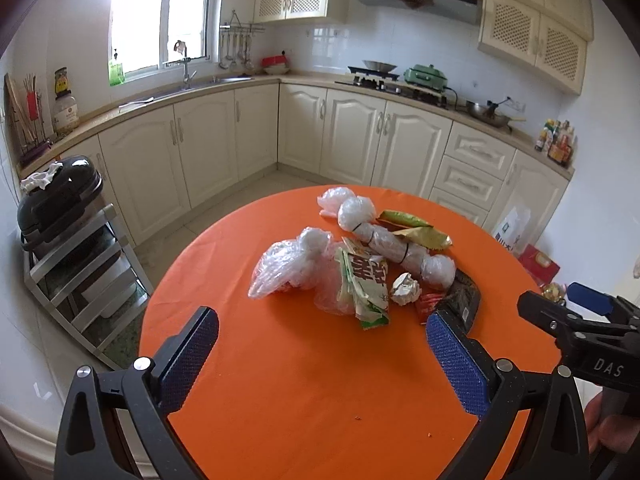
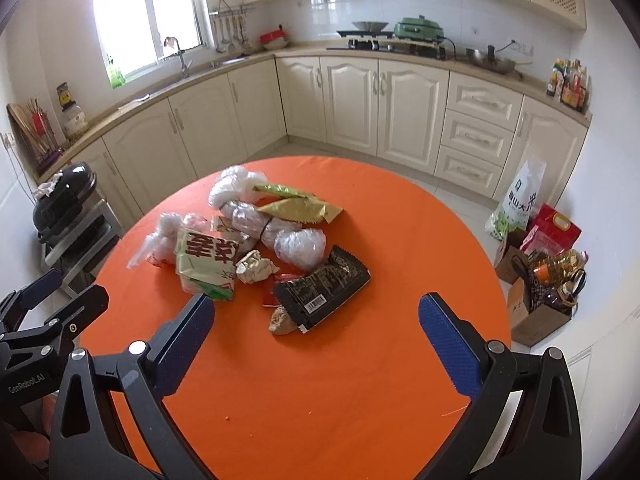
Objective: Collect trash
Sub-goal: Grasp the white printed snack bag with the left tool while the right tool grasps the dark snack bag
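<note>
Both grippers hang over the near edge of a round orange table [image 2: 360,380], each with its blue-padded jaws spread wide and nothing between them. The left gripper [image 1: 322,344] sits toward seven o'clock of the trash heap, the right gripper [image 2: 316,326] toward five o'clock; the two are side by side, well apart.

The trash lies in one loose pile around the table's middle. At the far end, about twelve o'clock, is a crumpled clear plastic bag [image 2: 236,184], and next to it a long plastic-wrapped bundle [image 2: 276,228] tied with dark bands. Two gold-green foil wrappers [image 2: 300,204] rest against that bundle at about two o'clock. At nine o'clock another clear bag [image 1: 288,266] touches a green-and-white printed packet [image 2: 206,262]. Just beside the packet is a ball of crumpled paper [image 2: 256,266]. Nearest the right gripper is a black snack wrapper [image 2: 324,290], with a red scrap [image 2: 270,298] under its left edge and a brownish lump [image 2: 282,320] at its near corner.

Off the table, at nine o'clock, a dark appliance [image 1: 60,200] stands on a metal rack [image 1: 80,276].
</note>
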Demonstrator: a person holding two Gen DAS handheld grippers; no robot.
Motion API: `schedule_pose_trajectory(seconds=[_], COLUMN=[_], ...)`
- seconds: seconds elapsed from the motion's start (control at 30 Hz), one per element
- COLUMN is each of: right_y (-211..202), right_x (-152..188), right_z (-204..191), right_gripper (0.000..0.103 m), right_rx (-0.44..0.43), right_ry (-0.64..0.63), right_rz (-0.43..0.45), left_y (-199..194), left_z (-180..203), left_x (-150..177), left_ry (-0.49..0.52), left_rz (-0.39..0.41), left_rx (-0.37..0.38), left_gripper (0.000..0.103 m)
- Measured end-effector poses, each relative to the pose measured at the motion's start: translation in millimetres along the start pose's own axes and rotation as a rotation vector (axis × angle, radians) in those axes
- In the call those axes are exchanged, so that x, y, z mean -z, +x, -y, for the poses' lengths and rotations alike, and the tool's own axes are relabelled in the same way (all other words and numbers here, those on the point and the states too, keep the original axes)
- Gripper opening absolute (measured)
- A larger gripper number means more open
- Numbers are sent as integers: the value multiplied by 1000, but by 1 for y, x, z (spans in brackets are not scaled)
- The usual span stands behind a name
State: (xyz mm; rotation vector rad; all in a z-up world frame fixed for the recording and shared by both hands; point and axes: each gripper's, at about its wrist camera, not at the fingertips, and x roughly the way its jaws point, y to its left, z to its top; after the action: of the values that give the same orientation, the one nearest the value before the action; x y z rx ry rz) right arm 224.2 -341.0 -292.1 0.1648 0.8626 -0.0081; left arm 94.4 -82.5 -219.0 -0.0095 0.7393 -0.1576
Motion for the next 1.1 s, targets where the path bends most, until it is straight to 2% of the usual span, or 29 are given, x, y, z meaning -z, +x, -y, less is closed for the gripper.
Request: schedule_pose_trajectory(seconds=[0.03,0.07,0.23,0.37,0.5,0.63,0.7,0.77,0.8,0.9,0.97,1.0,1.1], right_y=[15,27,79,106,125,131,129,126,126,123,122,123,133], right_x=[1,2,1,-3,-6,-5,-6,-6,-6,-9,-12,-13,-15], right_z=[3,5,11,17,21,19,22,28,30,38,40,39,37], right_gripper=[103,103,102,99,88,77,64,56,56,57,59,61,63], right_rx=[2,3,-18,-30,-41,-29,-54,-77,-89,-108,-111,-104,-66], right_ry=[3,6,42,79,98,58,66,80,88,114,122,120,102], right_rz=[-30,-54,-140,-166,-195,-197,-189,-188,-188,-184,-177,-175,-194], left_y=[9,22,72,102,123,143,152,159,163,175,181,183,187], left_z=[4,8,-10,-12,-11,-8,-10,-11,-12,-15,-18,-20,-19], left_x=[0,-17,-56,-62,-71,-76,-81,-86,-88,-93,-96,-97,-98], left_ry=[2,4,22,26,26,34,31,26,25,28,26,19,8], left_rz=[-20,-37,-111,-153,-177,-188,-196,-196,-195,-196,-203,-206,-207], left_rx=[-1,-4,-22,-33,-35,-45,-43,-39,-37,-42,-41,-22,27], left_gripper=[102,102,102,102,102,102,102,101,100,91,77,74,56])
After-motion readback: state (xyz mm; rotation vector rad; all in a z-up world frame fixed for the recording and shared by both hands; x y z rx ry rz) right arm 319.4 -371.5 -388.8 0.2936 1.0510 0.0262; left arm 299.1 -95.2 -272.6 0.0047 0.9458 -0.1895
